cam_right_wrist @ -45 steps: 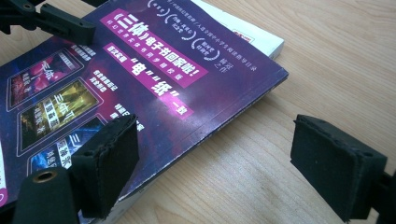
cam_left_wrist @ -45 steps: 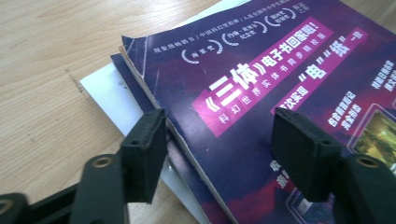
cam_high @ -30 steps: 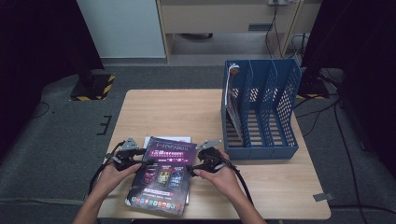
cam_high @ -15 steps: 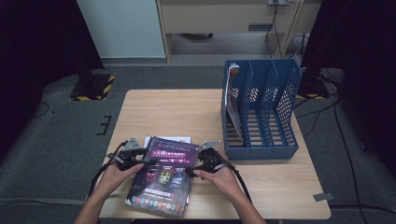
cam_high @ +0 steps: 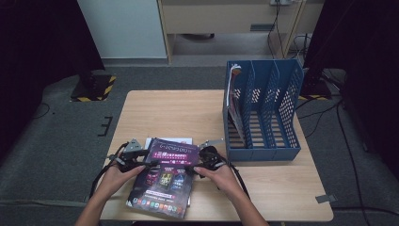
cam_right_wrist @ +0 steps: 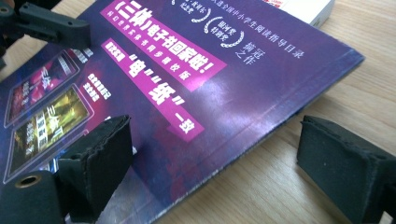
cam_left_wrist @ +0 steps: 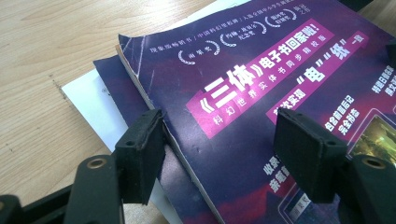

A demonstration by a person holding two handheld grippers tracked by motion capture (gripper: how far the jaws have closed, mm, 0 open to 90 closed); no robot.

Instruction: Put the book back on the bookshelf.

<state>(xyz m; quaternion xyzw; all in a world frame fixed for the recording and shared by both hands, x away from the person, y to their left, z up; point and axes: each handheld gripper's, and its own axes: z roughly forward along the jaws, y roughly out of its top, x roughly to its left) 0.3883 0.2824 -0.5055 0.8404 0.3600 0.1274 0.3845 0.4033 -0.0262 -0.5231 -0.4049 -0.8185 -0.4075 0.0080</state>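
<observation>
A purple magazine (cam_high: 162, 186) with Chinese print lies on the table's near side on top of another dark booklet (cam_left_wrist: 112, 79) and white paper (cam_left_wrist: 88, 102). My left gripper (cam_high: 136, 160) is at its left edge, and my right gripper (cam_high: 202, 162) is at its right edge. In the left gripper view the open left gripper (cam_left_wrist: 224, 140) straddles the magazine (cam_left_wrist: 261, 84): one pad by its edge, the other over the cover. In the right gripper view the right gripper (cam_right_wrist: 215, 149) stands wide open, with the magazine's (cam_right_wrist: 224, 79) edge between the pads.
A blue slotted file rack (cam_high: 270, 108) stands at the table's right, with a booklet (cam_high: 232, 89) leaning in its leftmost slot. A white book (cam_right_wrist: 303, 9) lies beyond the magazine. The wooden table (cam_high: 169, 113) is bare at the back left.
Both grippers stay at the magazine's two sides; the right hand has shifted only slightly.
</observation>
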